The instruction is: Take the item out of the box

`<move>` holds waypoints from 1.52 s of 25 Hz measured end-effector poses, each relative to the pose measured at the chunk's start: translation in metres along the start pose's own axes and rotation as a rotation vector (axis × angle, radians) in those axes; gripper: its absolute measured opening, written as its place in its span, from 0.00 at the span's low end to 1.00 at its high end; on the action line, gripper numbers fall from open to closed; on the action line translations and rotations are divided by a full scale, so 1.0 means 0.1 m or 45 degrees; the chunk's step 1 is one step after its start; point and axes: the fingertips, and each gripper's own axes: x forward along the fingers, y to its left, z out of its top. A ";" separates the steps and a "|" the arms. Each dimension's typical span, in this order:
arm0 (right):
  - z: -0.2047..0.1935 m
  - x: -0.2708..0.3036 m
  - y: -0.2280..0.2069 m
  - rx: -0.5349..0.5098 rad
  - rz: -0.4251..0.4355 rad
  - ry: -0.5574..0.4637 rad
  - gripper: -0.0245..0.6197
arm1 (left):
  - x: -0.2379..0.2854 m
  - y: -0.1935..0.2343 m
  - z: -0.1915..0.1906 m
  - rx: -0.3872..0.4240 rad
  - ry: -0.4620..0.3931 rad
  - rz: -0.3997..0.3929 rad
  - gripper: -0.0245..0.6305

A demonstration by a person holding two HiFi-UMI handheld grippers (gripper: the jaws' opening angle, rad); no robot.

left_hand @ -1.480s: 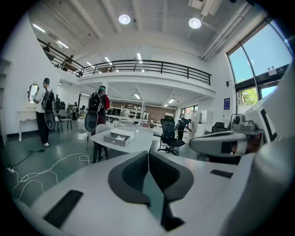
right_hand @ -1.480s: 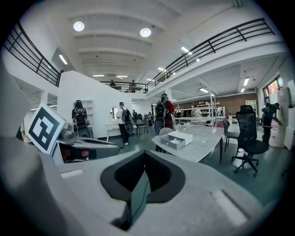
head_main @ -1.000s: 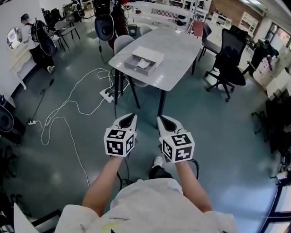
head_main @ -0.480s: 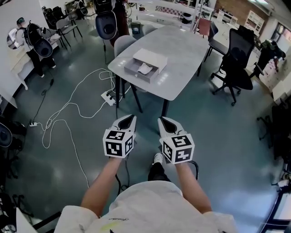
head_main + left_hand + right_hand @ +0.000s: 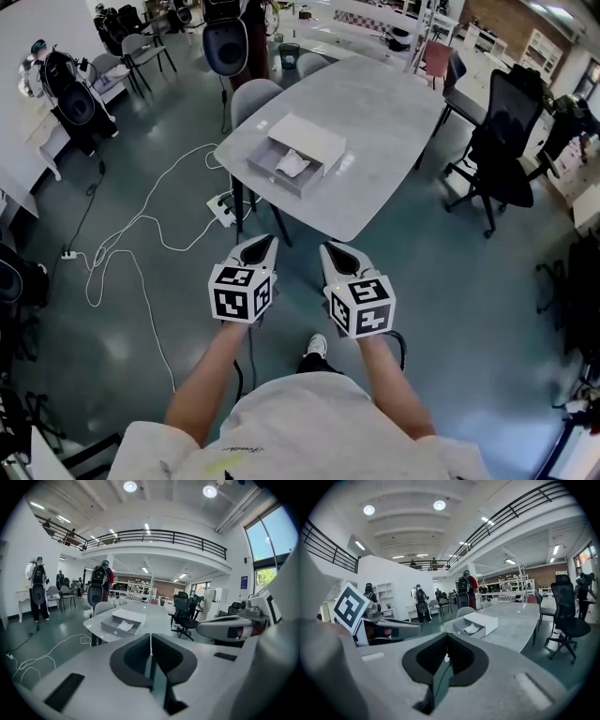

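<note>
A white box [image 5: 298, 148] lies on the grey table [image 5: 375, 131], well ahead of both grippers. Its grey drawer is pulled out toward me, with a crumpled white item [image 5: 290, 164] inside. My left gripper [image 5: 264, 244] and right gripper [image 5: 334, 249] are held side by side over the floor, short of the table's near edge, both shut and empty. In the left gripper view the box [image 5: 123, 622] and item [image 5: 125, 626] sit beyond the shut left gripper [image 5: 150, 637]. The right gripper view shows the box [image 5: 477, 622] and item [image 5: 471, 629] past the shut right gripper [image 5: 447, 640].
White cables [image 5: 141, 234] and a power strip [image 5: 222, 204] lie on the floor at the left of the table. A grey chair [image 5: 255, 97] is tucked in at the table's far left. A black office chair [image 5: 506, 150] stands at the right. People with backpacks [image 5: 66, 94] stand far left.
The table and box have come nearer and lower in the head view as the person walks toward them. Both grippers stay shut and side by side.
</note>
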 end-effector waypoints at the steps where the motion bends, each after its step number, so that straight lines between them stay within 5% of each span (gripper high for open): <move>1: 0.01 0.05 -0.08 0.007 0.005 0.002 0.05 | 0.08 -0.01 0.02 0.002 0.007 0.003 0.06; 22: 0.33 0.57 -0.98 0.050 0.056 -0.025 0.05 | 1.13 -0.01 0.32 0.055 0.097 0.046 0.06; 38: 0.36 1.41 -1.40 0.022 0.036 0.050 0.05 | 2.09 0.51 0.34 0.109 0.190 0.003 0.07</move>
